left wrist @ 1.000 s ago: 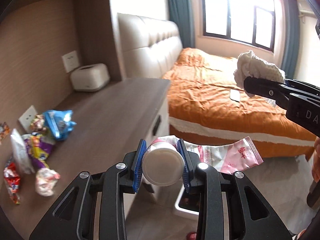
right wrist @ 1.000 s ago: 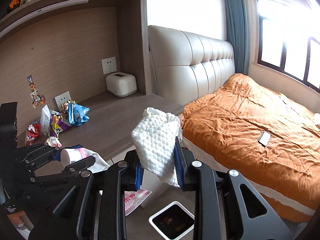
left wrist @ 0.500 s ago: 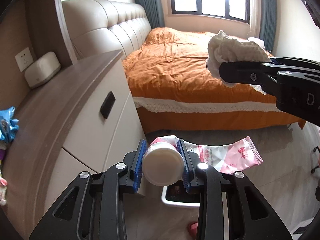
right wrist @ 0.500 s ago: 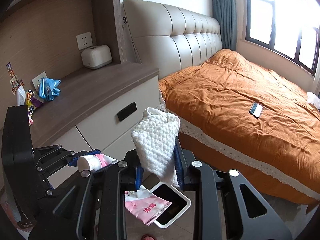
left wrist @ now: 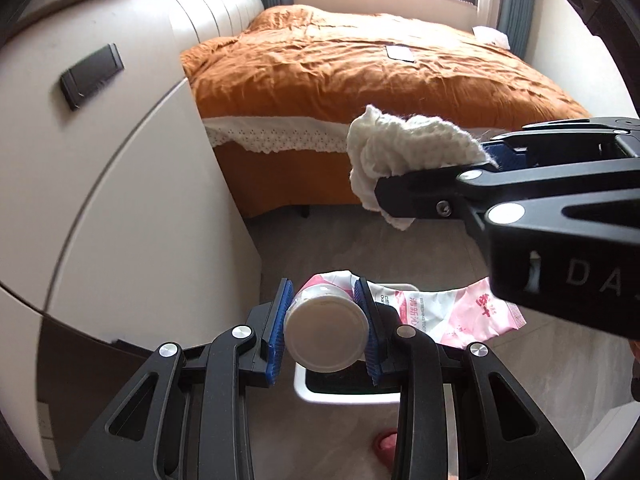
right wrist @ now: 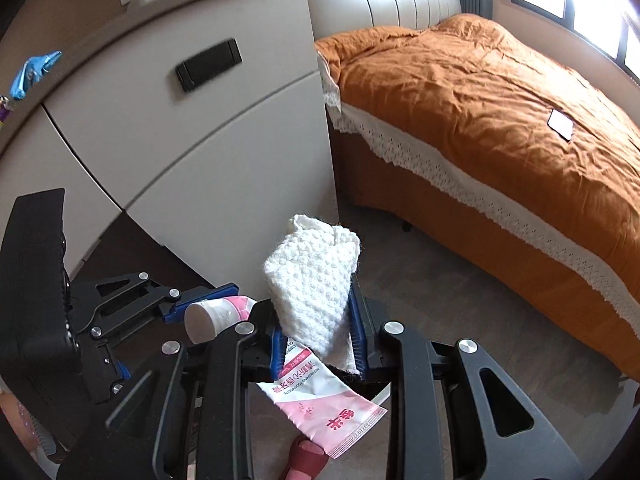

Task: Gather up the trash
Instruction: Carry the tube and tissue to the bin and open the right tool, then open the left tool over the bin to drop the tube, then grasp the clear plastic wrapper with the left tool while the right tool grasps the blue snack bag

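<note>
Both hand-held grippers lowered, squashed tube, knobbly cloth

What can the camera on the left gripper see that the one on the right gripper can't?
Only the left wrist view shows the white trash bin on the floor below the left gripper. Only the right wrist view shows the blue snack bag on the cabinet top and a red slipper. Both show the toothpaste tube in the left gripper, the white cloth in the right gripper, and the orange bed.
</note>
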`<state>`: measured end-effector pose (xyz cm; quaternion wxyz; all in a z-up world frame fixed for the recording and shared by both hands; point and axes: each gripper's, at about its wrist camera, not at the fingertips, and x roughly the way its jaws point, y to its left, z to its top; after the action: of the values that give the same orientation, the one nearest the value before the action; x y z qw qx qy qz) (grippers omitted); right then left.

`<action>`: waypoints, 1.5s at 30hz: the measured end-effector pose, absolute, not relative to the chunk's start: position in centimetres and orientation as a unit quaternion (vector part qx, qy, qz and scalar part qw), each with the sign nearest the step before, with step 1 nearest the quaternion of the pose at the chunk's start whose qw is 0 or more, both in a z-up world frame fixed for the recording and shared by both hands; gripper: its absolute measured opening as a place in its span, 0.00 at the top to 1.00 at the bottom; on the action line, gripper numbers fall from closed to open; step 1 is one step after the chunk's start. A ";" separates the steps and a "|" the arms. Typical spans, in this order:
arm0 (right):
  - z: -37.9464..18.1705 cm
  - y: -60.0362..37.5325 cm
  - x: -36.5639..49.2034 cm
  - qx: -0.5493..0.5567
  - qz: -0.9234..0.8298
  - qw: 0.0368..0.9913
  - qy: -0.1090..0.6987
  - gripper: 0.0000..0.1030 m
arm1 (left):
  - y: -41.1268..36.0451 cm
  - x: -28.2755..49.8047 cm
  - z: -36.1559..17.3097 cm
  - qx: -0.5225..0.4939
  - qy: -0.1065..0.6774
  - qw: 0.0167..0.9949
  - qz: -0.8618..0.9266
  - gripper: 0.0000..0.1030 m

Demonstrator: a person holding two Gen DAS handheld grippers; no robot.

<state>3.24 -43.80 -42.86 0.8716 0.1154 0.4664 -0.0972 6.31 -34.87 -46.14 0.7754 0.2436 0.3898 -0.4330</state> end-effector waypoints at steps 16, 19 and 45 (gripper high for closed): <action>-55.3 -47.2 2.4 0.145 -0.098 0.823 0.541 0.04 | -36.6 5.3 -56.9 0.264 0.413 0.743 -0.455 0.05; -54.4 -47.1 2.4 0.142 -0.098 0.826 0.536 0.04 | -36.6 5.3 -56.1 0.262 0.415 0.743 -0.455 0.05; -29.1 -41.4 3.2 0.154 -0.065 0.906 0.388 0.04 | -29.4 6.8 -31.7 0.148 0.373 0.828 -0.392 0.05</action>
<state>3.15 -41.43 -29.13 0.9064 0.1542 0.3877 -0.0653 6.77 -29.37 -31.69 0.8278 0.1476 0.3730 -0.3922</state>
